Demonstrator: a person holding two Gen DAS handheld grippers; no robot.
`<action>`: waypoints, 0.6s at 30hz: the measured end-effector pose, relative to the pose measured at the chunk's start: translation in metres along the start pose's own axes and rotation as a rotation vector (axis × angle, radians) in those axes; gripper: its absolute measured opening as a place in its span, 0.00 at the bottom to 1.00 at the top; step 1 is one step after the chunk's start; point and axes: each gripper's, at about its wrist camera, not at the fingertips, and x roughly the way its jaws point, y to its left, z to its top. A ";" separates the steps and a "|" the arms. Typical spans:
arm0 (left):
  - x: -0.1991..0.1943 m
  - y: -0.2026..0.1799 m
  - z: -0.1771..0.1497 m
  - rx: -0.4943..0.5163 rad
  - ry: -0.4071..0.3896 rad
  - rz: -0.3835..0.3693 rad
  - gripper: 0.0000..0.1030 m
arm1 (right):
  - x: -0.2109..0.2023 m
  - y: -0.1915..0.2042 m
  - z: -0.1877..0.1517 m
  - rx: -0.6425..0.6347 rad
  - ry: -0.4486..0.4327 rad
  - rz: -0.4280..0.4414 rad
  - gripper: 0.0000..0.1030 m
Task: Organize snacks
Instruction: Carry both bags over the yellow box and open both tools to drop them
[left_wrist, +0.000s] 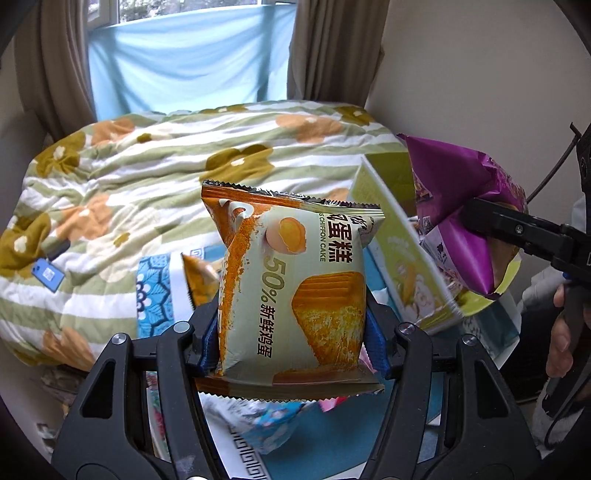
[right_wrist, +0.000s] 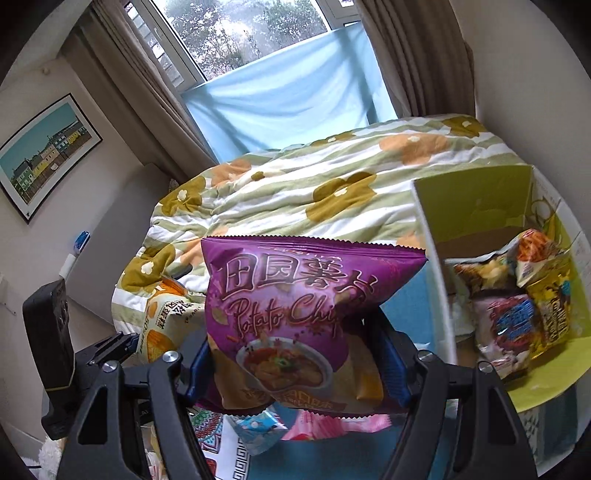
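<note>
1. The left gripper (left_wrist: 291, 332) is clamped on a chiffon cake packet (left_wrist: 291, 280), its blue pads (left_wrist: 376, 339) pressing the packet's two sides; the packet stands upright in the air above the clutter below.
2. The right gripper (right_wrist: 295, 354) is closed on a purple potato chips bag (right_wrist: 295, 306), which is pinched at its lower part and puffs out wide above the pads (the jaws stand fairly far apart around it).
3. In the left wrist view the same purple bag (left_wrist: 461, 206) hangs to the right, held between black fingers (left_wrist: 517, 229), with a person's hand (left_wrist: 561, 332) on the handle.
4. A green cardboard box (right_wrist: 476, 206) sits open at the right, just beside the held bag, with several snack packets (right_wrist: 517, 299) lying inside it.
5. More small packets (right_wrist: 258, 428) lie below the grippers on a blue patterned cloth (left_wrist: 155, 291).
6. Behind everything is a bed with a floral quilt (left_wrist: 147, 177), a light blue sheet (right_wrist: 288, 96) across the window, and brown curtains (left_wrist: 328, 48) at its sides.
</note>
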 end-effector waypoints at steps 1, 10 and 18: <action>0.002 -0.015 0.007 0.005 -0.010 -0.005 0.57 | -0.009 -0.011 0.004 -0.004 -0.012 -0.005 0.68; 0.048 -0.150 0.061 0.022 -0.048 -0.047 0.57 | -0.067 -0.123 0.046 -0.027 -0.090 -0.072 0.68; 0.117 -0.219 0.100 -0.015 0.029 -0.067 0.57 | -0.077 -0.208 0.075 -0.007 -0.051 -0.120 0.68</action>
